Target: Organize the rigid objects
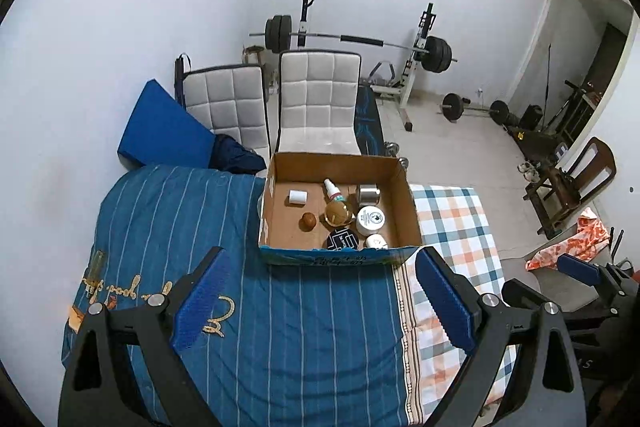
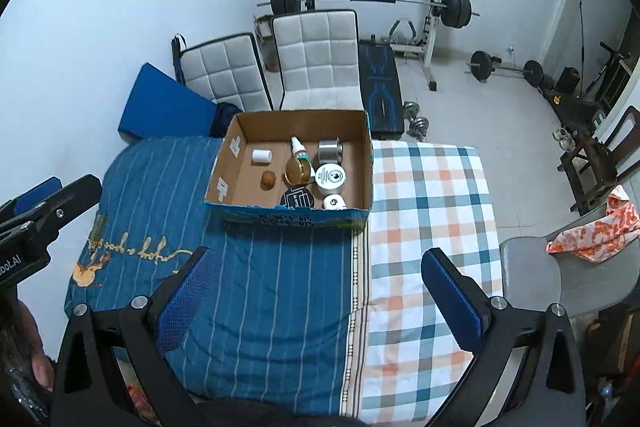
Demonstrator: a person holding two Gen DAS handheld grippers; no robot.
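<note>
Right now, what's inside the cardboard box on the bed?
The cardboard box holds a small white cylinder, dropper bottle, metal tin, brown ball, gold-lidded jar, white jar, black disc and small white pot. Its near wall hides the floor behind it.

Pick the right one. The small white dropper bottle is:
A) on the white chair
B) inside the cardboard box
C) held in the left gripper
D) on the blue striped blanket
B: the dropper bottle lies inside the cardboard box, among the jars; both grippers are open and empty.
</note>
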